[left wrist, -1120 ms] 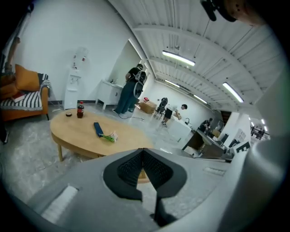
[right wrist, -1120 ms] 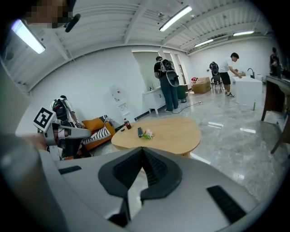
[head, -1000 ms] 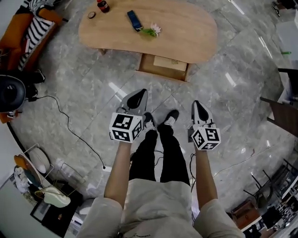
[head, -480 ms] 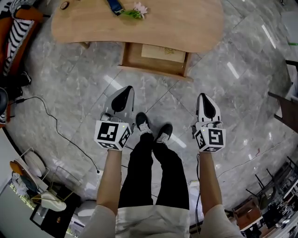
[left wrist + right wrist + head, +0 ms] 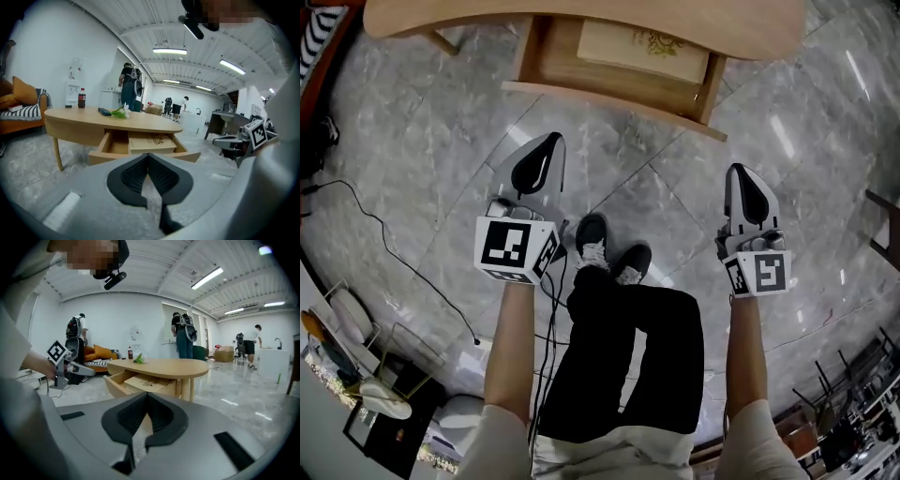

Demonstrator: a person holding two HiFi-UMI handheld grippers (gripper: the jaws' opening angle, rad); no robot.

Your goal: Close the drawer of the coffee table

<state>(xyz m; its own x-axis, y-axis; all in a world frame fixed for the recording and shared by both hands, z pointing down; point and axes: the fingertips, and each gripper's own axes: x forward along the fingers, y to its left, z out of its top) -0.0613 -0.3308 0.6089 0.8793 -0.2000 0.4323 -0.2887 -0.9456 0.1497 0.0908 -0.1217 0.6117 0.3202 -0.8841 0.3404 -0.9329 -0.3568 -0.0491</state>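
Drawer (image 5: 614,80) is standing open; left gripper (image 5: 554,139) and right gripper (image 5: 738,170) are hovering clenched, empty; only gripper views are showing bottle (image 5: 81,98).

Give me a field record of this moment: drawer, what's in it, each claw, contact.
drawer: pulled open under the coffee table
contents: a flat tan box
left claw: shut, empty, short of the drawer
right claw: shut, empty, short of the drawer
contact: none; both claws hang over the floor
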